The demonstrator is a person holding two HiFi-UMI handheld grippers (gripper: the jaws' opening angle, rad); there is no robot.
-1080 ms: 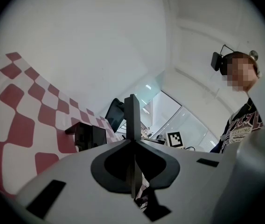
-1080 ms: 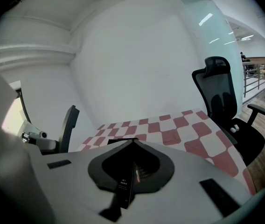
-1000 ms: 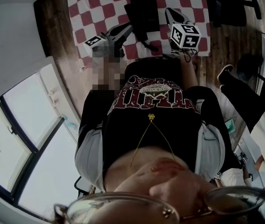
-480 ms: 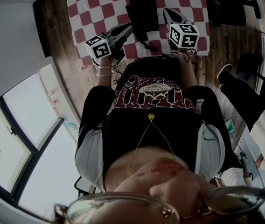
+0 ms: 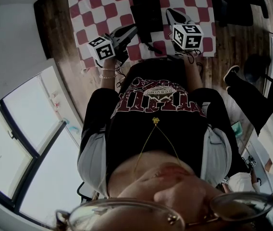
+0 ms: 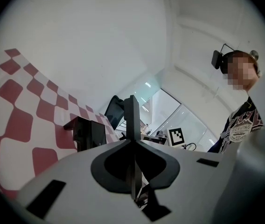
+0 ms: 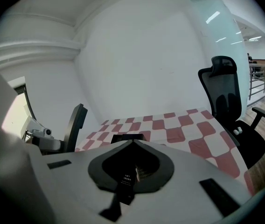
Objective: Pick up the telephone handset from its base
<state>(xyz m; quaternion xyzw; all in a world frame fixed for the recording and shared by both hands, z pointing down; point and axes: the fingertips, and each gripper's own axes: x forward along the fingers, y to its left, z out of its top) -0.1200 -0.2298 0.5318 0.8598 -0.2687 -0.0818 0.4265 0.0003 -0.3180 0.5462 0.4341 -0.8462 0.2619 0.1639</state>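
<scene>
The black telephone (image 5: 147, 13) lies on a red-and-white checked tablecloth (image 5: 93, 8) at the top of the head view, its cord trailing toward me. My left gripper (image 5: 132, 29) sits just left of it, jaws shut and empty, pointing at the phone's side. My right gripper (image 5: 170, 12) hovers close to the phone's right side, also shut with nothing held. In the left gripper view the telephone (image 6: 88, 132) stands beyond the closed left gripper (image 6: 131, 101). In the right gripper view only the telephone's top edge (image 7: 129, 137) shows over the right gripper (image 7: 132, 142).
A black office chair (image 5: 235, 4) stands right of the table, also in the right gripper view as the chair (image 7: 228, 97). A seated person's legs (image 5: 252, 95) are at the right. Wooden floor (image 5: 59, 28) lies left of the cloth. A window (image 5: 26, 143) fills the lower left.
The right gripper has edged slightly left toward the telephone. The left gripper has barely shifted. The handset stays on its base.
</scene>
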